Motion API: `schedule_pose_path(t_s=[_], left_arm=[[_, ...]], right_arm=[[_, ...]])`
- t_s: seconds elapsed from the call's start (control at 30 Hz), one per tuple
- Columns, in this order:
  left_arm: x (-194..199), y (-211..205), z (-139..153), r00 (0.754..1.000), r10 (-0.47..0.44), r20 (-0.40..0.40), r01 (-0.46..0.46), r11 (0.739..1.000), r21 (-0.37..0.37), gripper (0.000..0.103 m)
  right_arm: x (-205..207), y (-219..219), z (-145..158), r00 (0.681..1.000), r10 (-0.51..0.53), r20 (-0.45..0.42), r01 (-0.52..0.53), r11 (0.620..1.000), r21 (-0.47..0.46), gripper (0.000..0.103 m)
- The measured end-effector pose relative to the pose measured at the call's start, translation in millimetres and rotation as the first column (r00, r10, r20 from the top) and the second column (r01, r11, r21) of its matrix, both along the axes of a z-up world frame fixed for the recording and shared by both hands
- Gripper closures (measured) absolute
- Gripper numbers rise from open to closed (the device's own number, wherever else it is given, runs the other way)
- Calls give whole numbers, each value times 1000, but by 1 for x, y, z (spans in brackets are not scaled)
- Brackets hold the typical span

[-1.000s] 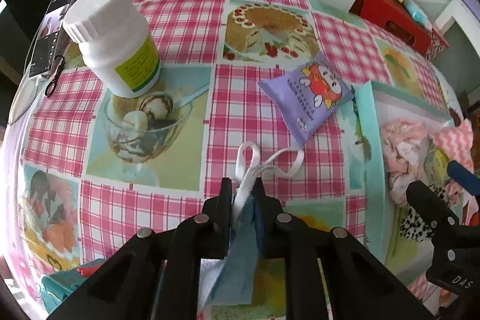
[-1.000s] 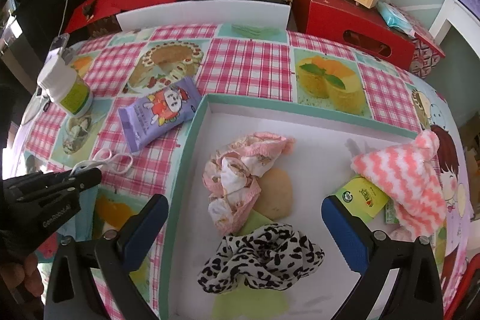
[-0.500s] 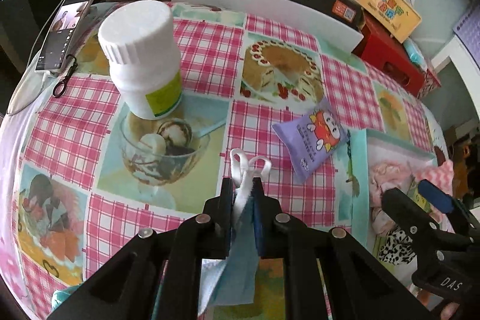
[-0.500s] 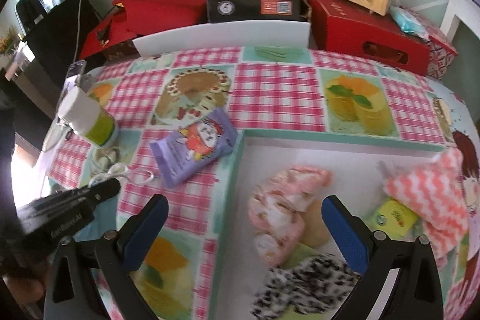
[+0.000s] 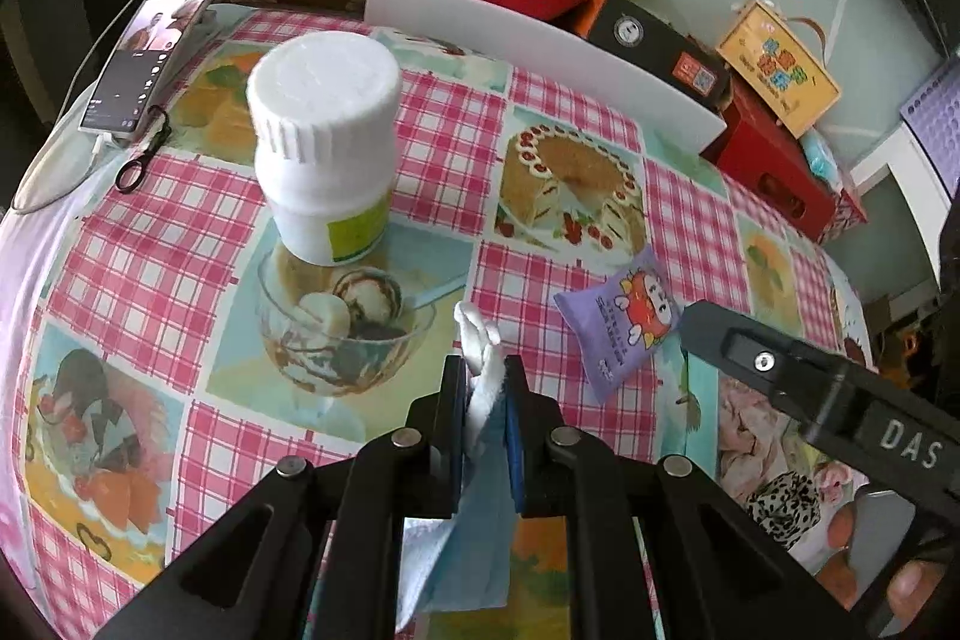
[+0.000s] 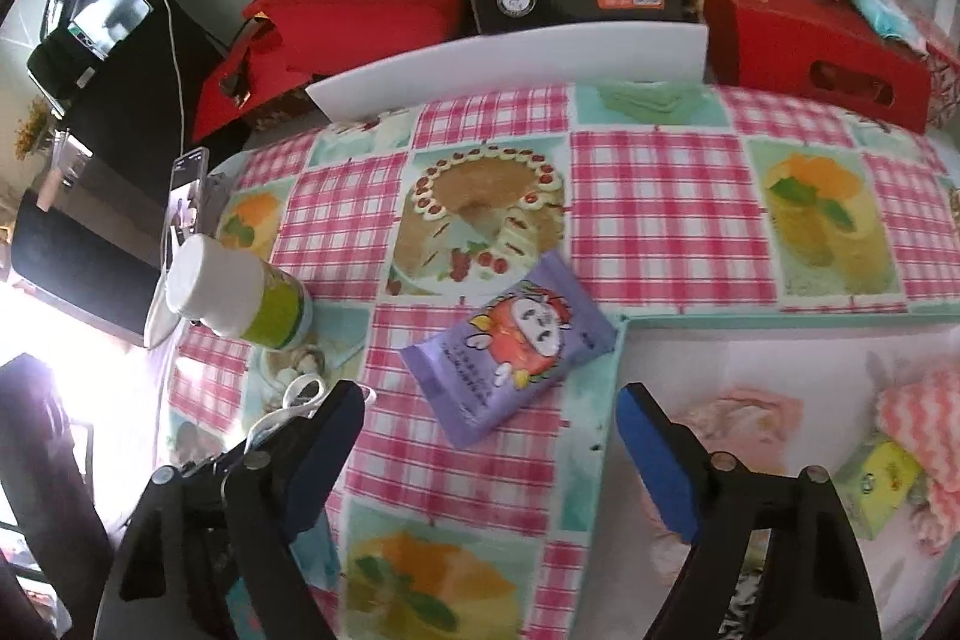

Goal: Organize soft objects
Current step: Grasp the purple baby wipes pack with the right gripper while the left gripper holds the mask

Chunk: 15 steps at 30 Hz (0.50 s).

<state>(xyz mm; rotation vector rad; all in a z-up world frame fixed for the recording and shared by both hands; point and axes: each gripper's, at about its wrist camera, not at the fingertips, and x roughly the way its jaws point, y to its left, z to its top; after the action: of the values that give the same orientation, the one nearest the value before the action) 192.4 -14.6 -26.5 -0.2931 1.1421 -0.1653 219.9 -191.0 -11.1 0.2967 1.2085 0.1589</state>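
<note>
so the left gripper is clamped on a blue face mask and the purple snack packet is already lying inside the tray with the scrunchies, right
Not quite. The left gripper is shut on the blue face mask, but the purple snack packet is not inside the tray. It lies on the checked tablecloth just outside the tray's corner, between the closing jaws of the right gripper, which do not touch it. The right wrist view shows this.

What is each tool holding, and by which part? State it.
Left tool: face mask, pinched at its ear-loop end. Right tool: nothing held, closing above the purple packet.
</note>
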Motion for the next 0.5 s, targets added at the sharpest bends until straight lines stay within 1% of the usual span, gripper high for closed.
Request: schedule_pose_path(t_s=[0.13,0.27,0.33,0.5], left_arm=[[1,3,-3,1000,11,-7,-11,1000,-9,91],[0,9,-1,1000,30,-1,-30,999,-19,91],[0,12,1,999,37,5,-37,999,-18,91],[0,19,4,998,56,13,-56,998,-30,91]], right_arm=[[8,12,-7,999,14,-41,-14,1000,3,15],[17,17,-15,996,2,-86,-1,1000,8,17],[22,19,-20,993,-8,-114,8,1000,-3,17],[32,23,-37,983,-8,-183,8,1000,4,17]])
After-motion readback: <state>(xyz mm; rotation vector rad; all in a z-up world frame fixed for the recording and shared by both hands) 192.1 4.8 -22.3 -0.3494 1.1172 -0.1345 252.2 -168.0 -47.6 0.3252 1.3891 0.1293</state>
